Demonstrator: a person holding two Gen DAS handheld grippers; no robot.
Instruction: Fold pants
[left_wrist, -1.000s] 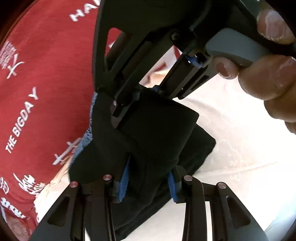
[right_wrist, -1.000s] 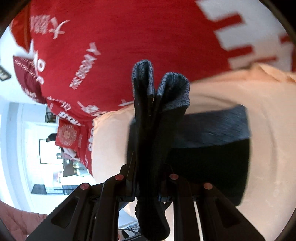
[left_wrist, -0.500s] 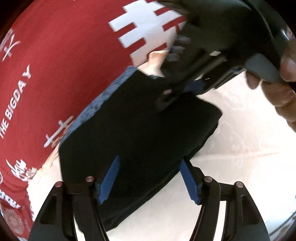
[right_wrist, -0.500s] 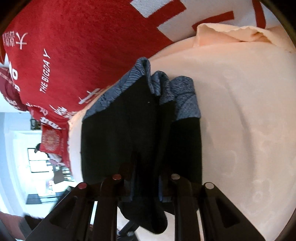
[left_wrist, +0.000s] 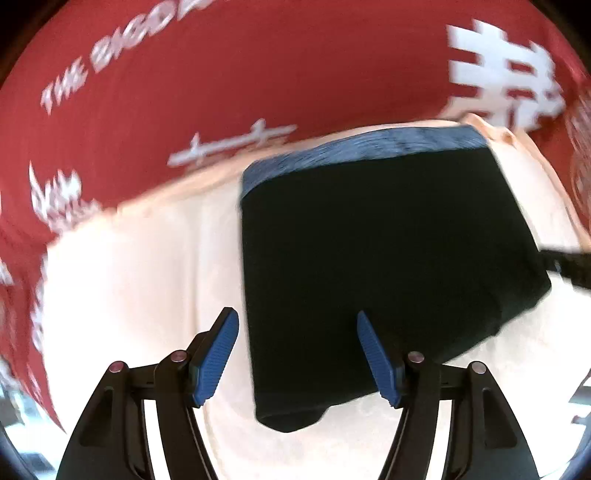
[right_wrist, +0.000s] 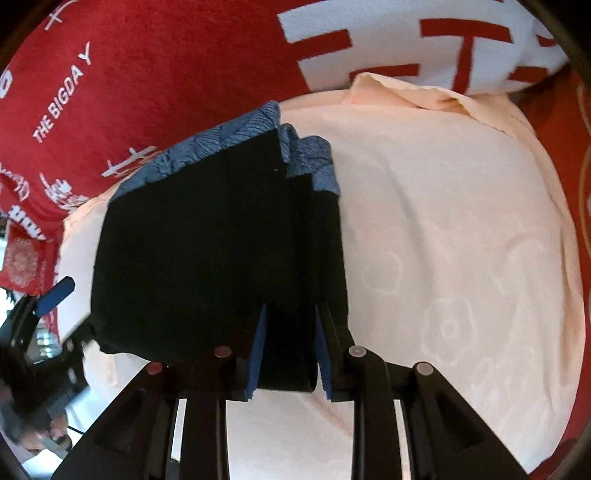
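- Pants (left_wrist: 384, 266), black with a blue patterned waistband (left_wrist: 369, 151), lying folded into a compact block on the cream sheet (left_wrist: 129, 266); centre-right in the left view, centre-left in the right view.
- Waistband edge toward the top of both frames, beside the red printed cover (left_wrist: 221, 74).
- Left claw (left_wrist: 295, 354) spread wide, holding nothing, hovering at the bottom of its frame with the block's lower left corner showing between the blue pads (left_wrist: 218, 358); contact not certain.
- Right claw (right_wrist: 286, 354) pinching a bunched thickness of the pants (right_wrist: 207, 251) at the lower edge, cloth filling the gap between its pads (right_wrist: 258, 350).
- Several layers stacked along the right edge in the right view, waistband ends slightly stepped there.
- Likely soft, light, limp knit: no stiffness of its own, prone to sagging and sliding layer on layer when lifted.
- Best hold judged at a folded edge or corner, taking every layer together, not the loose top ply.
- Elastic waistband probably the firmest, least slippery grip.
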